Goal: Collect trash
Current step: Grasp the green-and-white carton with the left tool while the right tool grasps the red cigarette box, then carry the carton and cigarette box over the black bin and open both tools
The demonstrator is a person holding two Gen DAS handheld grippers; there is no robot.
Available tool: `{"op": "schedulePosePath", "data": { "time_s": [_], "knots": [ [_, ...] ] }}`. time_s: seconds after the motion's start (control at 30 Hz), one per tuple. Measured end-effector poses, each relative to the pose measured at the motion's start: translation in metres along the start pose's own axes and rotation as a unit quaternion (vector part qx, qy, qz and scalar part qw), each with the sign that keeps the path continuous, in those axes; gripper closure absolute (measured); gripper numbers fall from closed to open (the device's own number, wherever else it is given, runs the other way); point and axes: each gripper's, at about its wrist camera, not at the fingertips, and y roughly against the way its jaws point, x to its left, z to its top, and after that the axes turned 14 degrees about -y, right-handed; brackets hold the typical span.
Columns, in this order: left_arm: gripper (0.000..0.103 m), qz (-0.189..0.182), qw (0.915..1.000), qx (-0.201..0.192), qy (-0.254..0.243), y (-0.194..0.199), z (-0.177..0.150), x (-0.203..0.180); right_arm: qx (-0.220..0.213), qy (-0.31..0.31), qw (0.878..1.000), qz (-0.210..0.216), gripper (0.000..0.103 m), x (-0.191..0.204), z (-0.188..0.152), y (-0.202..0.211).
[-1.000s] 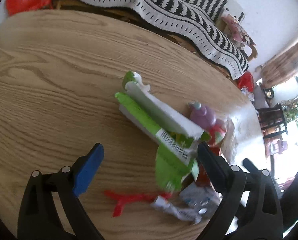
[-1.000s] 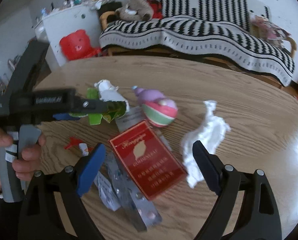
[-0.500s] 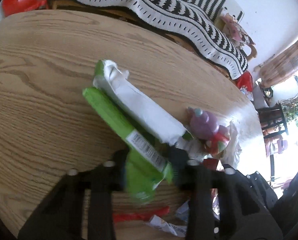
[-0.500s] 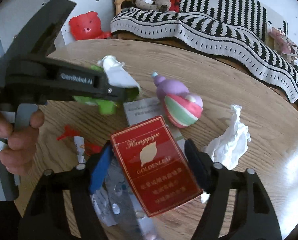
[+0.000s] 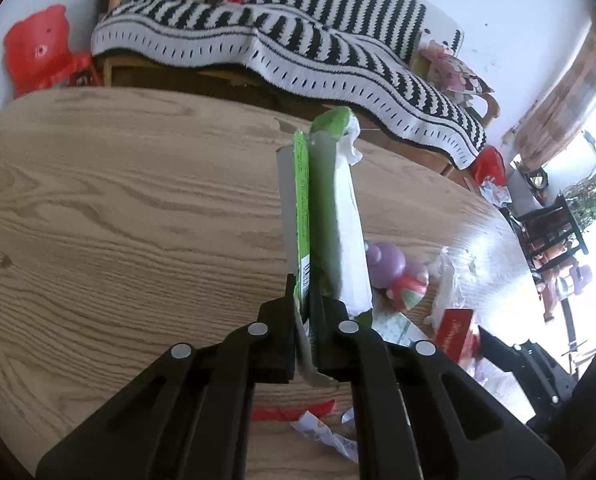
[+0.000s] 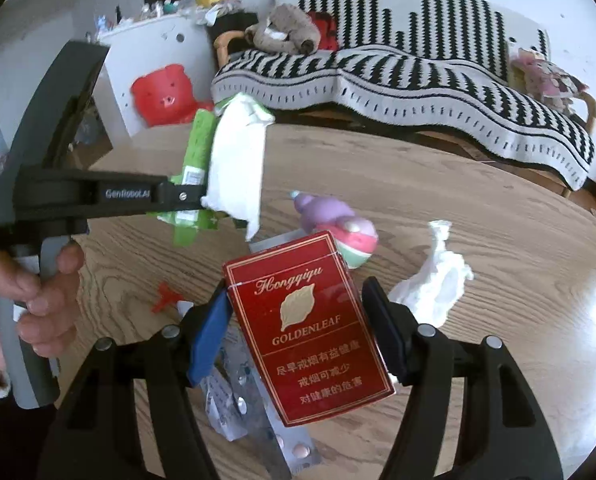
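Green-and-white wrapper (image 5: 326,216): clamped at its lower end in the left gripper (image 5: 304,344), jaws pressed together on it, lifted clear of the wooden table (image 5: 117,208). Red cigarette pack (image 6: 310,320): between the right gripper's (image 6: 298,328) jaws, which have just been closing; blue pad at its left edge, black pad at its right, pack tilted above the tabletop. Remaining on the table: crumpled white tissue (image 6: 434,284), blister pack (image 6: 265,412), purple-and-pink toy (image 6: 338,228), red scrap (image 6: 165,296).
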Motion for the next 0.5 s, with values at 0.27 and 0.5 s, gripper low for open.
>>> {"op": "schedulePosePath", "data": {
  "time_s": [0.27, 0.5],
  "knots": [
    [0.099, 0.017, 0.998, -0.035, -0.05, 0.028, 0.003, -0.036, -0.034, -0.062, 0.997, -0.014, 0.039, -0.038, -0.009, 0.062],
    [0.099, -0.018, 0.9908, -0.04, -0.128, 0.035, -0.01, -0.123, -0.066, -0.127, 0.987, -0.067, 0.039, -0.1, -0.033, 0.134]
  ]
}}
